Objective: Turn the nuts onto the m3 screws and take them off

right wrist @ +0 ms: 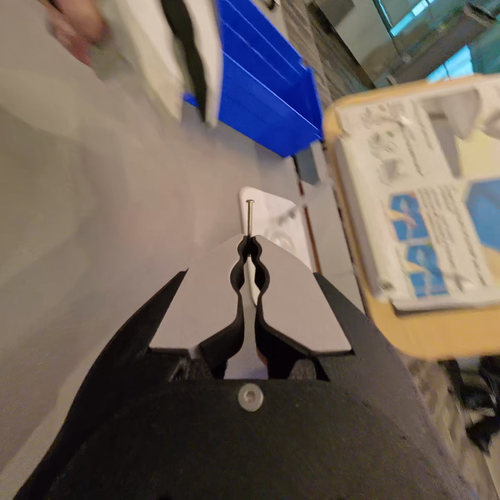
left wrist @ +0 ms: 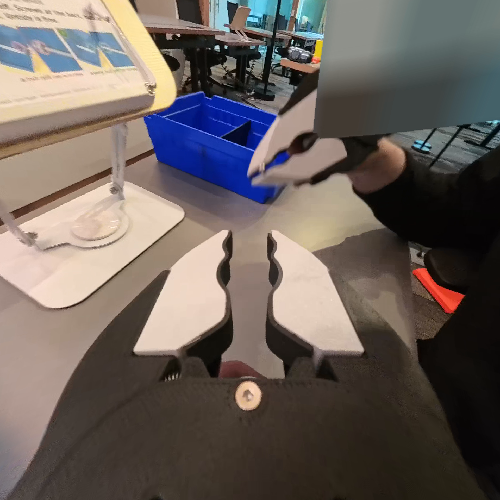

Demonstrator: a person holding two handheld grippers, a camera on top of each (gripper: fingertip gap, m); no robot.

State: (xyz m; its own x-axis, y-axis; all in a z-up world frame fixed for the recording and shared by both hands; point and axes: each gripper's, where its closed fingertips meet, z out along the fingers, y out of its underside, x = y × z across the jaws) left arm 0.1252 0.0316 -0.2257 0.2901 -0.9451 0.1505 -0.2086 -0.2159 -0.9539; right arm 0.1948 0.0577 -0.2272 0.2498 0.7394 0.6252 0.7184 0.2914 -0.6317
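My right gripper (right wrist: 249, 238) is shut on a thin metal screw (right wrist: 249, 216); the screw sticks out past the fingertips with its head at the far end. This gripper also shows in the left wrist view (left wrist: 254, 173), held in the air in front of the blue bin, with the small screw (left wrist: 262, 167) at its tip. My left gripper (left wrist: 249, 235) is open and empty above the grey table (left wrist: 297, 213). It shows blurred in the right wrist view (right wrist: 200, 108), at the top. No nut is visible in either view.
A blue divided bin (left wrist: 213, 143) stands at the back of the table, also in the right wrist view (right wrist: 267, 102). An instruction sheet on a yellow board (left wrist: 67, 54) stands on a white stand base (left wrist: 94, 243) at the left. A person's dark sleeve (left wrist: 433, 203) is at the right.
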